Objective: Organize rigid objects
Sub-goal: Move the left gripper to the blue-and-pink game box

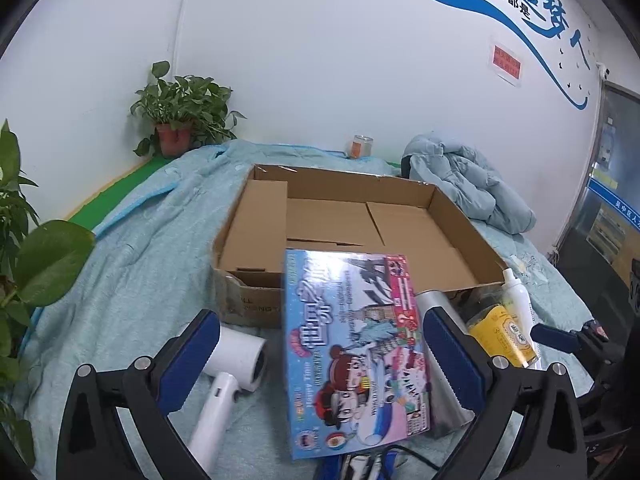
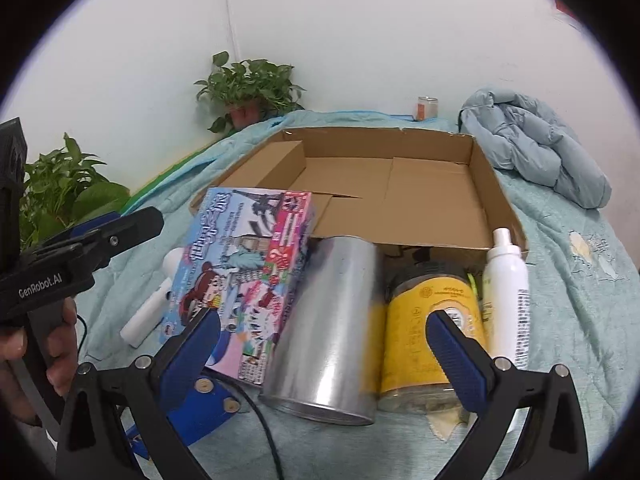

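Note:
A colourful printed box point(image 1: 352, 352) stands tilted on the bed in front of an open cardboard carton point(image 1: 360, 220). My left gripper point(image 1: 320, 356) is open, its fingers either side of the printed box, not touching. A white hair dryer point(image 1: 228, 384) lies left of it. In the right wrist view my right gripper point(image 2: 324, 352) is open around a silver metal can point(image 2: 328, 328) lying on its side, beside the printed box point(image 2: 244, 280). A yellow jar point(image 2: 428, 332) and a white spray bottle point(image 2: 506, 292) stand to the right, before the carton point(image 2: 400, 188).
A light blue quilt point(image 1: 120, 280) covers the bed. A folded blue jacket point(image 1: 472, 180) lies at the back right. Potted plants point(image 1: 180, 116) stand at the back left and near left. A small jar point(image 1: 360, 146) stands by the wall. A black cable point(image 2: 264, 420) runs near my right gripper.

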{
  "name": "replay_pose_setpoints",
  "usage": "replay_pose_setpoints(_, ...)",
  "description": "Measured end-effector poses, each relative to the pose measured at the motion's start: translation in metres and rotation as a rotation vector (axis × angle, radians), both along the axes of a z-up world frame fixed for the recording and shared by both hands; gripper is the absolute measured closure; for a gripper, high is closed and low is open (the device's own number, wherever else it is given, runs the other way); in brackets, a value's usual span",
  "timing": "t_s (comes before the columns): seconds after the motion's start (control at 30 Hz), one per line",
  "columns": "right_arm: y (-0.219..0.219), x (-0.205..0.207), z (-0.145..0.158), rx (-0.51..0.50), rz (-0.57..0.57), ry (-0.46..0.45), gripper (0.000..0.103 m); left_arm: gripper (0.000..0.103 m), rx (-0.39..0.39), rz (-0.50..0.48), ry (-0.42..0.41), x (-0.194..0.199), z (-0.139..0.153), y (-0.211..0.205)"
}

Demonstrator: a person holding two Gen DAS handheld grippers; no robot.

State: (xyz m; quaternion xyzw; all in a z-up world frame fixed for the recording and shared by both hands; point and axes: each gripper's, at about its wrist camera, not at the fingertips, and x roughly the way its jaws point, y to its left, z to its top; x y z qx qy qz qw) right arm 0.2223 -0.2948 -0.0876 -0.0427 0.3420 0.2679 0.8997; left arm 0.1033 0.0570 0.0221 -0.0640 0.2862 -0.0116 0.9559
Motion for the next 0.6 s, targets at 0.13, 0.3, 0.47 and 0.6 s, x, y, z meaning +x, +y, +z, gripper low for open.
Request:
replay_pose_setpoints(0.13, 0.002, -0.014, -0.002, 0.069, 0.064, 0.001, 0.022, 0.001, -0.006, 0.024, 0.0, -0.01, 0.011, 0.03)
replay_pose_setpoints(0.3, -0.004, -0.024, -0.005, 0.226, 0.147, 0.027, 0.014, 0.001, -0.059, 0.008, 0.063, -0.01, 0.001, 0.049)
replay_pose_setpoints(0.47, -0.003, -0.029, -0.004, 0.241, 0.221, 0.04, 0.0, 0.001, -0.13, -0.047, 0.103, -0.006, -0.015, 0.041)
replay_pose_setpoints(0.6, -0.001, -0.038, -0.003, 0.226, 0.304, 0.054, 0.0, 0.001, -0.155, -0.075, 0.16, -0.002, -0.029, 0.035)
